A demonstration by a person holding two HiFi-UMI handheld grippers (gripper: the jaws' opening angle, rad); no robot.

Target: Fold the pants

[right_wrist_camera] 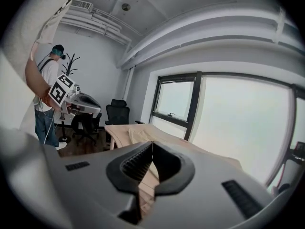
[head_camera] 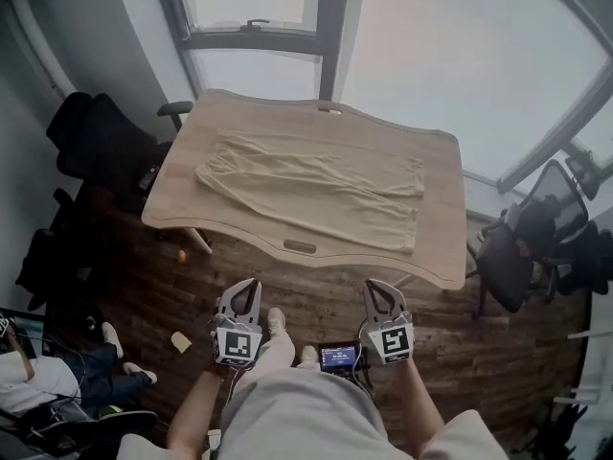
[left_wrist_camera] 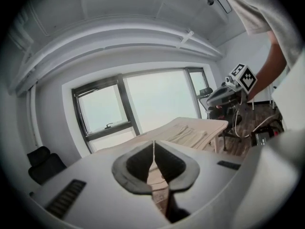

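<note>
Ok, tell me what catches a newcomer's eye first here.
The beige pants lie spread flat on the wooden table, in the middle of the head view. Below it, the left gripper and right gripper hang short of the table's near edge, fingers shut and empty.

I see a pale wooden table [head_camera: 383, 127] on a dark brick-pattern floor [head_camera: 287, 295], black office chairs [head_camera: 96, 142] alongside, and bright windows [head_camera: 460, 56] beyond.

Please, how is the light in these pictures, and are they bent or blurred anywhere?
Head view: the window is washed out white, the pants evenly lit, the floor dark, the window frames bowed. Left gripper view: strong fisheye with black corners, window glaring. Right gripper view: same fisheye, window overexposed.
</note>
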